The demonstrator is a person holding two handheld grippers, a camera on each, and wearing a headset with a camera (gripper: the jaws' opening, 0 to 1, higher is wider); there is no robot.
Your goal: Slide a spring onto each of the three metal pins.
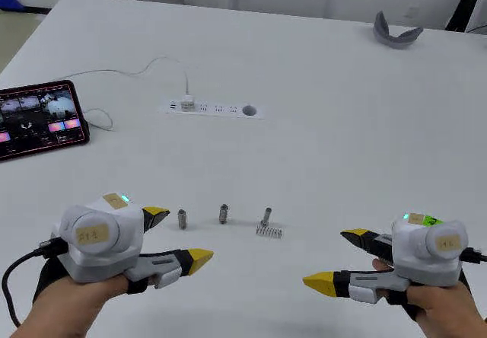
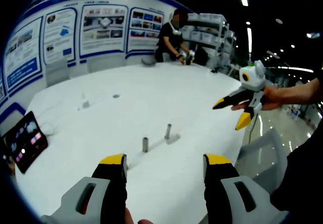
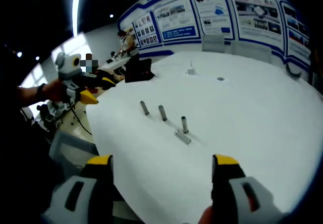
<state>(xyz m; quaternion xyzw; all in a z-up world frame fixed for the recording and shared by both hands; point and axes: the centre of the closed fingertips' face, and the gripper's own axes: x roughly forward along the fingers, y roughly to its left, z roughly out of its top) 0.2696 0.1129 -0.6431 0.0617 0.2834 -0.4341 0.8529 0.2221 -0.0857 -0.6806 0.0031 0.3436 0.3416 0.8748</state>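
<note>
Three pins (image 1: 224, 213), one loose spring (image 1: 268, 232); left tool (image 1: 187, 233), right tool (image 1: 325, 257) gape.

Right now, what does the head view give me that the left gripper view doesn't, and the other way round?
Head view adds: the leftmost pin and a grey curved band at the far edge of the table. Left gripper view adds: wall posters and a person beyond the table. Shared: the middle pin, the right pin, the spring lying beside it, the tablet, the open right gripper.

Bright overhead ceiling strips, soft shadows, sharp centre, fisheye-warped dim edges.
</note>
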